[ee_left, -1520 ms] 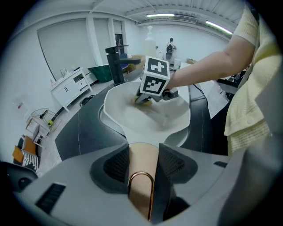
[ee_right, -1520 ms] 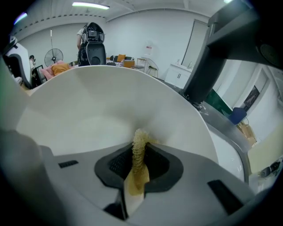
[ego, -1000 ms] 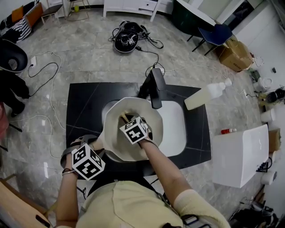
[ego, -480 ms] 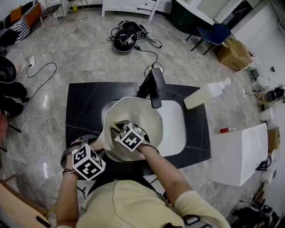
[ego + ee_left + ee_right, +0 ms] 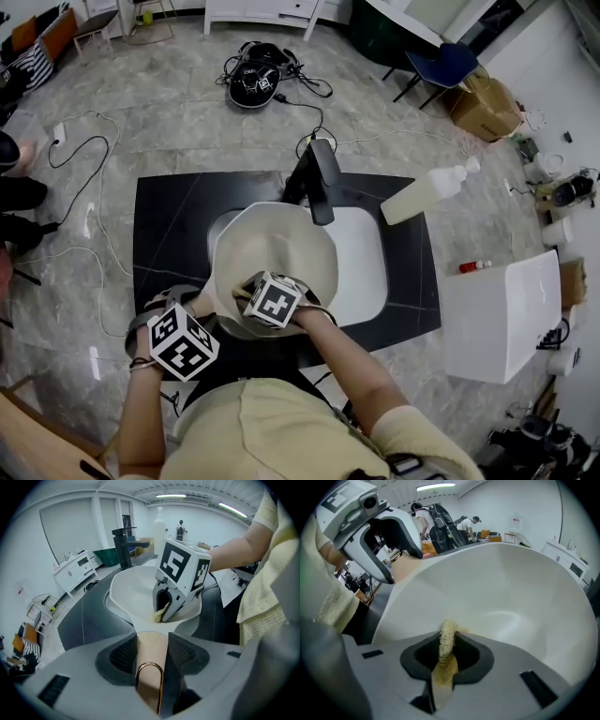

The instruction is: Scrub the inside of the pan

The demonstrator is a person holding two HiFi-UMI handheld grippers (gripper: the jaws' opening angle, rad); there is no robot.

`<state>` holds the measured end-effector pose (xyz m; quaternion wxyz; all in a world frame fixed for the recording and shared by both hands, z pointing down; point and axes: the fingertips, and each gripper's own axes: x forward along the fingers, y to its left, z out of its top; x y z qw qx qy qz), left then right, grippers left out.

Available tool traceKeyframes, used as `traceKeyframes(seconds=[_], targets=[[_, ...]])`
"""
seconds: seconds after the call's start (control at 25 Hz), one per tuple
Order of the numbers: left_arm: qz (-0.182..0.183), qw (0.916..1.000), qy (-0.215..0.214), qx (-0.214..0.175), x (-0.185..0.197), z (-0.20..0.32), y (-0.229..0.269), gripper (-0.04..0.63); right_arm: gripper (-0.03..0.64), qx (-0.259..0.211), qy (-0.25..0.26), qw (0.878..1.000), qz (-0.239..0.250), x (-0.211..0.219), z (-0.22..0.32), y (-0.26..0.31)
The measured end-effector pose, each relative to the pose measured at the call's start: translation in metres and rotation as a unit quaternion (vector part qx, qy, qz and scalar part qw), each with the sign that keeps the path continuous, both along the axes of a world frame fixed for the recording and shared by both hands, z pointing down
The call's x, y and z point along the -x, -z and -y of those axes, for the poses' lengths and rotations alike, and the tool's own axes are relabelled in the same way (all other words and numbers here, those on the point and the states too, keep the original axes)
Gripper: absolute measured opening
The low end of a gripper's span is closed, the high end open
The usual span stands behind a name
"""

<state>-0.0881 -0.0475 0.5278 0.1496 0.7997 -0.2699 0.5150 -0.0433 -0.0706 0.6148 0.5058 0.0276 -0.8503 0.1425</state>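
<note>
Cream-white round pan (image 5: 281, 239), just before the tall black tap (image 5: 319, 178), has its tan handle (image 5: 146, 654) clamped by the left gripper (image 5: 151, 641). Right gripper (image 5: 446, 649), pinching a yellow fibrous scrubber (image 5: 448, 635), has pulled away from the tap to the pan's near wall, probably mid-stroke, scrubbing unfinished

No readable text, brand or number anywhere. Only black-and-white square marker patterns on left gripper's cube (image 5: 183, 341), lower left, and right gripper's cube (image 5: 275, 300), centre frame.
</note>
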Motion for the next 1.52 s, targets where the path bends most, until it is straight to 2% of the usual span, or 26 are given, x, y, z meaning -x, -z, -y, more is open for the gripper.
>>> traceKeyframes(seconds=[0.24,0.44,0.8,0.92,1.04,1.32,1.52], targets=[[0.001,1.0,0.002,0.003,-0.001,-0.001,0.0,0.213,0.069,0.041,0.038,0.997,-0.056,-0.024,-0.022,-0.005],[0.001,1.0,0.001,0.002,-0.001,0.0,-0.002,0.213,0.069,0.067,0.045,0.992,-0.096,-0.042,-0.03,-0.012],[0.003,1.0,0.001,0.001,-0.002,0.0,-0.001,0.215,0.068,0.075,0.08,0.975,-0.192,-0.084,-0.031,-0.022],[-0.006,1.0,0.005,0.006,-0.005,-0.002,-0.002,0.215,0.069,0.056,0.096,0.965,-0.24,-0.104,-0.025,-0.035],[-0.015,0.9998,0.009,0.007,-0.011,-0.006,-0.003,0.215,0.069,0.012,0.106,0.95,-0.295,-0.127,-0.015,-0.046],[-0.013,0.9998,0.01,0.01,-0.01,-0.005,-0.003,0.216,0.069,-0.045,0.062,0.945,-0.319,-0.142,0.02,-0.051],[-0.012,0.9998,0.01,0.009,-0.01,-0.005,-0.003,0.216,0.069,-0.086,0.005,0.946,-0.314,-0.148,0.048,-0.052]])
